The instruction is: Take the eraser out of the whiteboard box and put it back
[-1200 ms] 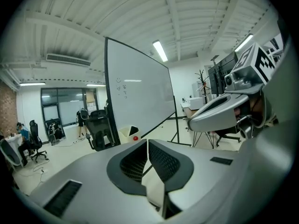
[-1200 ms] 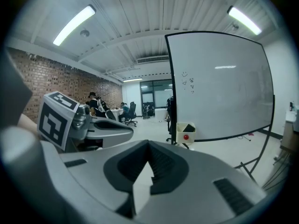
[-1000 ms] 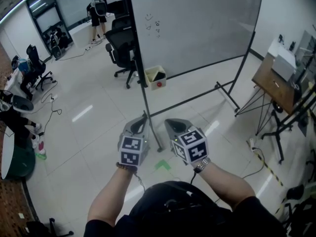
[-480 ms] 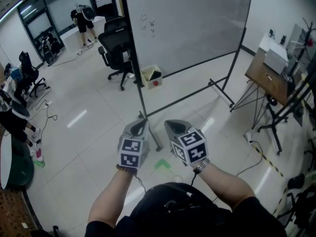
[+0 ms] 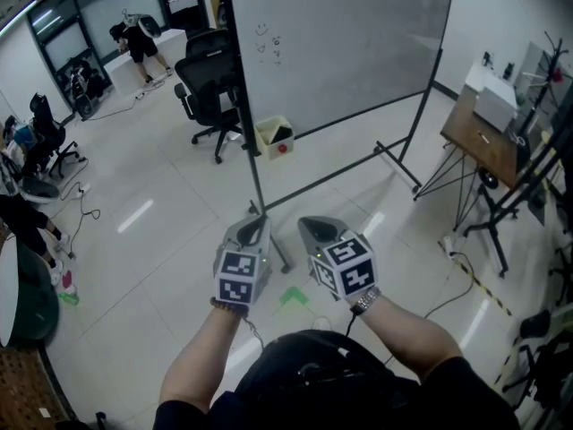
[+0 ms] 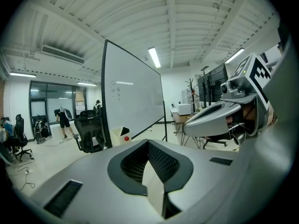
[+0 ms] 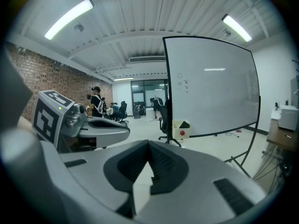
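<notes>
Left claw [image 5: 253, 229] and right claw [image 5: 314, 228] — both shut, empty — hang over open floor [image 5: 170, 240]; the whiteboard box [image 5: 275, 138] stands well ahead, by the edge of the whiteboard [image 5: 340, 52].

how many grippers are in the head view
2. The left gripper is at lower centre; the right gripper is just right of it, not touching. Both point toward the whiteboard. None seems hidden.
</notes>
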The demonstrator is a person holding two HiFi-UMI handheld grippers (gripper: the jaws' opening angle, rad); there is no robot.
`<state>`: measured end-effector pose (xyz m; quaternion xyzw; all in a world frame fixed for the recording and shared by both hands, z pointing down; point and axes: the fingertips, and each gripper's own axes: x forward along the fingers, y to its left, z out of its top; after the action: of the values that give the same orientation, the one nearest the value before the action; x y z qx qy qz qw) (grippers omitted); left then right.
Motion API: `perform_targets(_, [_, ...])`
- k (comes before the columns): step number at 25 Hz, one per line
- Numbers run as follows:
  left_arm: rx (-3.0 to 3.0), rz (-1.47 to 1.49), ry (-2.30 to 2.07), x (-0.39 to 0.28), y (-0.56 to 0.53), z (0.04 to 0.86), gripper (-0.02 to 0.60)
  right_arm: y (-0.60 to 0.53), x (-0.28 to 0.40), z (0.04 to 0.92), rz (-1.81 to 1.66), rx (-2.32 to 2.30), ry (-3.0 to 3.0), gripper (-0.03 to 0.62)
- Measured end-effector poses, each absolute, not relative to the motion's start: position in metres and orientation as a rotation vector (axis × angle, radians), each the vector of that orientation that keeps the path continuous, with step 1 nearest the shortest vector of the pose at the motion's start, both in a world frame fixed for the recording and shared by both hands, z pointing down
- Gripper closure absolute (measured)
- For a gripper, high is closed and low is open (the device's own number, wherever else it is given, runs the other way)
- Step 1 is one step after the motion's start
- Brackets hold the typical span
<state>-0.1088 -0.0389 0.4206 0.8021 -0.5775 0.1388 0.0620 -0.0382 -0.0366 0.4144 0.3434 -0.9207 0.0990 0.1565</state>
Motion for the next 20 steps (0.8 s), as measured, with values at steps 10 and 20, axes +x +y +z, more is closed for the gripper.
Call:
perform_targets(10, [2.429,0.424,-1.736,-0.114,-0.038,0.424,0.58,-0.036,-0.044,0.415,0.279,0.987,-2.634,0.571])
perform_targets(20, [2.421,0.437,-1.727,-0.12,-0.044,0.427,0.58,-0.042,-0.052,0.416,0.256,0.968,-2.635,0.571])
